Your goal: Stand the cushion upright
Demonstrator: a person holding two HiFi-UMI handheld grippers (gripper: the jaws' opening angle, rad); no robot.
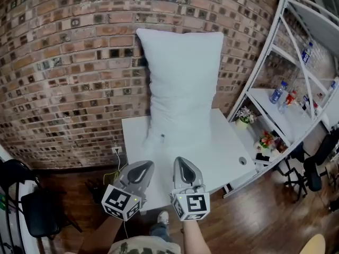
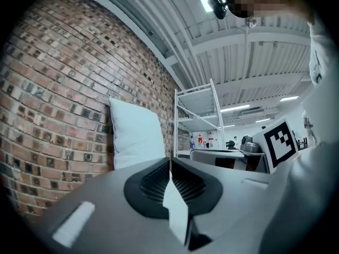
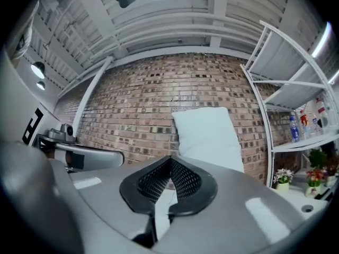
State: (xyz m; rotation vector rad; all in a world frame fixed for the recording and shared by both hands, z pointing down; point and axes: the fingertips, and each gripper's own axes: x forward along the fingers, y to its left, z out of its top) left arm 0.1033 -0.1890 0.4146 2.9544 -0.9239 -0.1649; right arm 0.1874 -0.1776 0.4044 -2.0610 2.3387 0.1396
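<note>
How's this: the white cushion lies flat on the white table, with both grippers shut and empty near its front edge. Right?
No: the white cushion stands upright on the white table, against the brick wall, as the head view shows. The left gripper and right gripper are shut and empty near its front edge.

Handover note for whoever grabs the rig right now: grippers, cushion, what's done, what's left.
Left gripper: jaws together, empty, clear of the cushion, over the near edge of the white table.
Right gripper: same, right beside it.
Cushion: upright on its short end at the back of the table, against the brick wall.
Done: cushion stands with neither gripper holding it.
Left: probably nothing, just check it doesn't tip.
</note>
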